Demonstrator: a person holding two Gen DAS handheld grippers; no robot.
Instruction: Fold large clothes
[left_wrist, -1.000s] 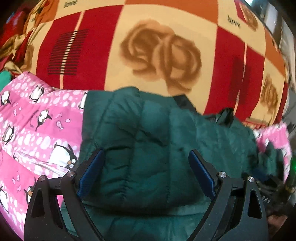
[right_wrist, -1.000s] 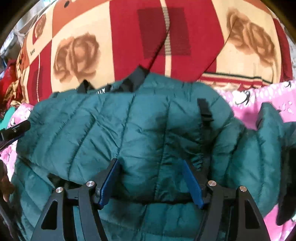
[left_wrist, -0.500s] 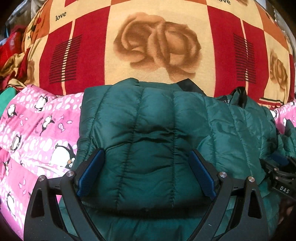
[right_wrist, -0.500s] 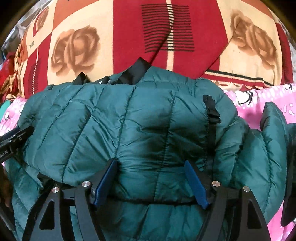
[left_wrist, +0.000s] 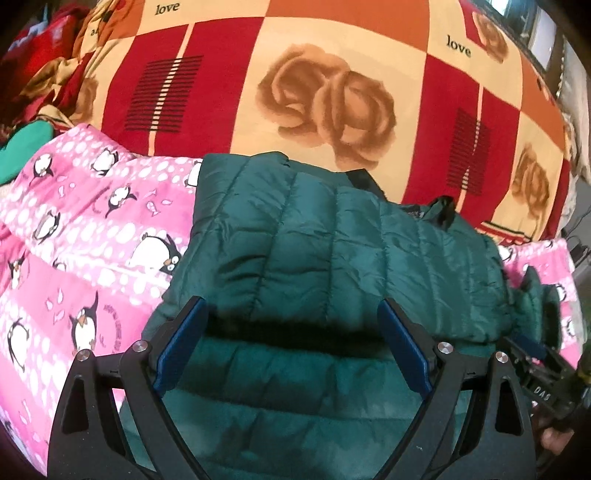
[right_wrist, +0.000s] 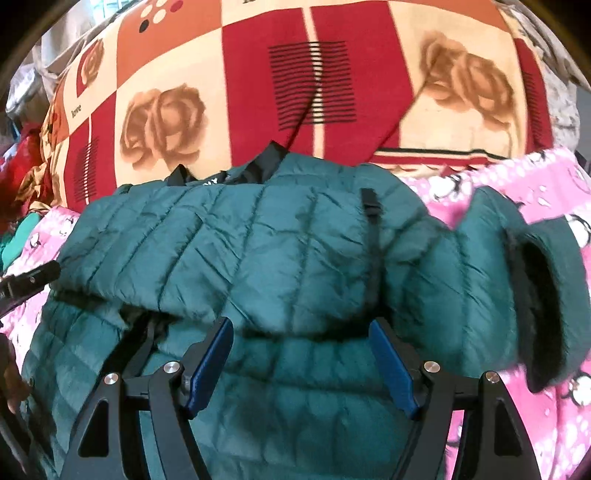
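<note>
Nearest, the left gripper (left_wrist: 291, 343) and the right gripper (right_wrist: 301, 360) are hanging with jaws spread wide, released, gripping nothing. Compared with a second ago both are sitting back from the folded edge instead of straddling it, so the fold is lying free. The jacket (left_wrist: 332, 258) is resting doubled over on the pink sheet (left_wrist: 74, 236), one sleeve (right_wrist: 517, 280) trailing right. Beyond, the rose blanket (left_wrist: 332, 96) is filling the far side. Judging by this, the sleeve is waiting next.
</note>
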